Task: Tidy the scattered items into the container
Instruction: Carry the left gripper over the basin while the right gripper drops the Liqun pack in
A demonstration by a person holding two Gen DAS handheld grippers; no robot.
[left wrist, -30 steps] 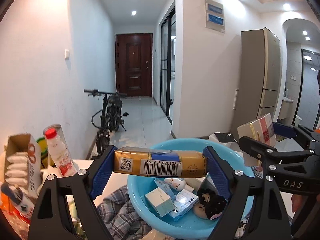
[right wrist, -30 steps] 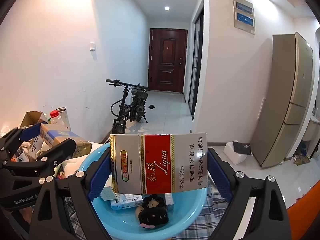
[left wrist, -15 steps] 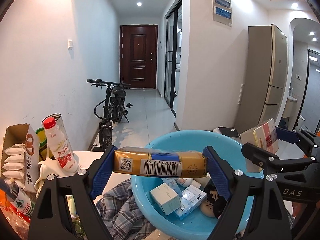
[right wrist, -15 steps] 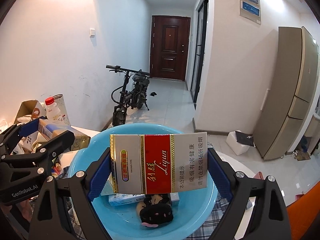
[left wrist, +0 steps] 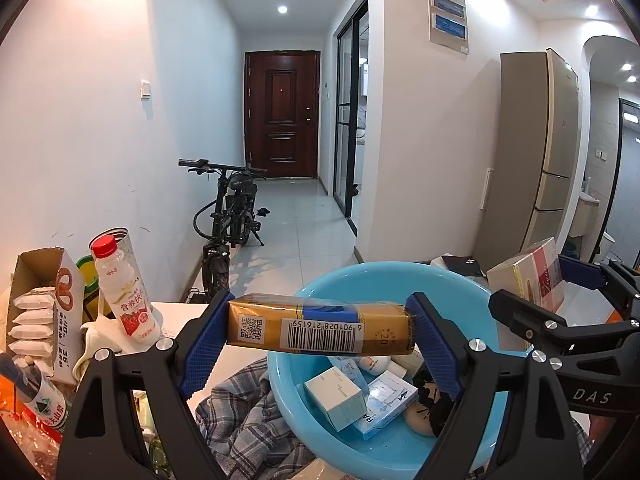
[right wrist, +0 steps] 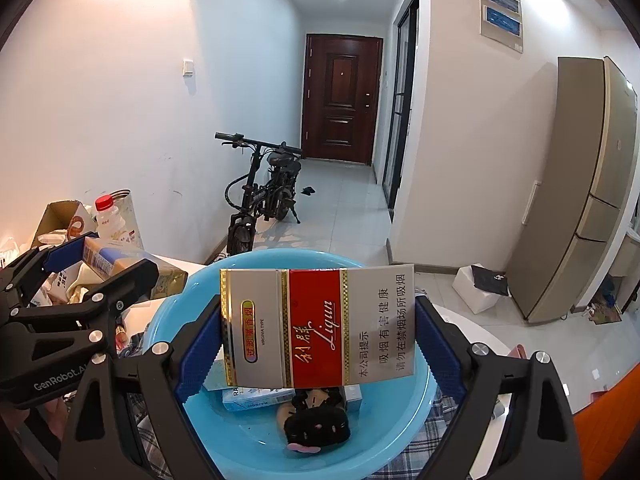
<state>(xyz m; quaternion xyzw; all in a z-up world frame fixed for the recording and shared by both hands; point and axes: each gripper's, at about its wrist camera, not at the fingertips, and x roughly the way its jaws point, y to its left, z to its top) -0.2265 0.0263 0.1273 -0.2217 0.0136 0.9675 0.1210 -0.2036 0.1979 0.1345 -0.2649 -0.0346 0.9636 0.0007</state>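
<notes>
While the left gripper [left wrist: 318, 330] clamps a gold and blue pack [left wrist: 320, 327] crosswise between its blue pads, its wrist view looks down into the blue basin [left wrist: 394, 280] just beyond and below. The pack hangs over the basin's near-left rim. In the basin lie a pale green box [left wrist: 335, 397], a blue and white box [left wrist: 385, 404] and a black plush toy [left wrist: 436, 400]. A checked cloth [left wrist: 244, 420] is bunched against the basin's left side, and a red-capped bottle [left wrist: 124, 292] stands further left. At the right edge the right gripper [left wrist: 568, 280] shows, holding its own pack.

In the right wrist view, the right gripper [right wrist: 318, 330] grips a red and silver pack [right wrist: 318, 326] flat-on by its ends, held above the basin [right wrist: 248, 264]. The plush toy [right wrist: 318, 426] lies directly below it.
</notes>
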